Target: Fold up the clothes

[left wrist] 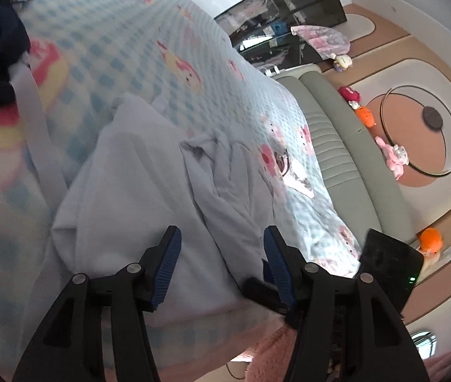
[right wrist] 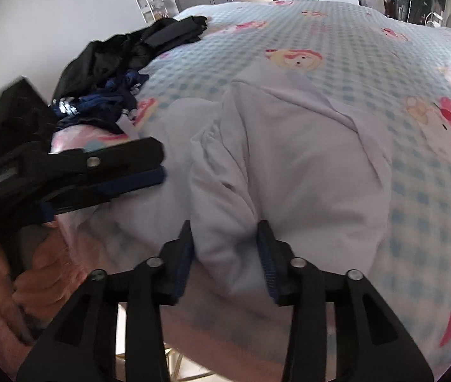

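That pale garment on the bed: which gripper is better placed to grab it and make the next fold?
The right gripper, probably. A bunched fold of the pale garment already sits between its open fingers. The left gripper is open above flat cloth.

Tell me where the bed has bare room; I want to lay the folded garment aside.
Bare checked bedspread lies beyond the pale garment, toward the far edge, and along its right side. The left is crowded: a dark clothes pile sits there.
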A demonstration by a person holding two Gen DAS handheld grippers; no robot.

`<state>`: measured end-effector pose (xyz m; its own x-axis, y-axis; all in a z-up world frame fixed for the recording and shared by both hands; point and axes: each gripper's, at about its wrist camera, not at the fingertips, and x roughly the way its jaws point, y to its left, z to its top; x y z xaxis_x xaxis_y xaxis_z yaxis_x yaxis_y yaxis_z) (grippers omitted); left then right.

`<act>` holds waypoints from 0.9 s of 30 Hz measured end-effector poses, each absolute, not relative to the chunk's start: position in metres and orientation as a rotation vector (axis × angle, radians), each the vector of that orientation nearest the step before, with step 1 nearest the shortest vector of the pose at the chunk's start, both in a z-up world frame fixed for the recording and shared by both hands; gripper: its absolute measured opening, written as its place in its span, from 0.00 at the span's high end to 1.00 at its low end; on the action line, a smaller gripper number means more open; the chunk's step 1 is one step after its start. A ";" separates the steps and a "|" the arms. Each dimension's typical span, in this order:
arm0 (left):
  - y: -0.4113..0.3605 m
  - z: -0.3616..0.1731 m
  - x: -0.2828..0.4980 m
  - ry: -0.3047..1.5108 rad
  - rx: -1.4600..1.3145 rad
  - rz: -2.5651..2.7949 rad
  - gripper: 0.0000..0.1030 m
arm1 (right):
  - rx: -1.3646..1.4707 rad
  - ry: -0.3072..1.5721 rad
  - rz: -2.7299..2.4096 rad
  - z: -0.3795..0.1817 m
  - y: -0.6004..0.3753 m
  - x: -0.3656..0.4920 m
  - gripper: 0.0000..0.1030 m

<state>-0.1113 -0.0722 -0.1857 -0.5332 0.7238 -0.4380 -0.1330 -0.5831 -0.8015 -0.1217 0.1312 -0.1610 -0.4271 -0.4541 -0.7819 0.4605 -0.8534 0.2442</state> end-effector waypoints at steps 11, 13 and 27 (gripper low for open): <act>-0.018 -0.173 -0.109 -0.689 -1.145 2.254 0.52 | 1.356 -0.312 -2.502 -0.166 0.215 -0.117 0.41; -0.008 -0.170 -0.110 -0.591 -1.180 2.351 0.72 | 1.376 -0.333 -2.499 -0.170 0.220 -0.116 0.41; -0.090 -0.161 -0.087 -0.892 -1.078 2.289 0.42 | 1.453 -0.350 -2.551 -0.177 0.221 -0.113 0.42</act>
<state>-0.0869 -0.0901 -0.1608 -0.5901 0.6315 -0.5030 -0.1249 -0.6869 -0.7160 -0.1125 0.2208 -0.1768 -0.5039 -0.2743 -0.8190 0.0437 -0.9551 0.2929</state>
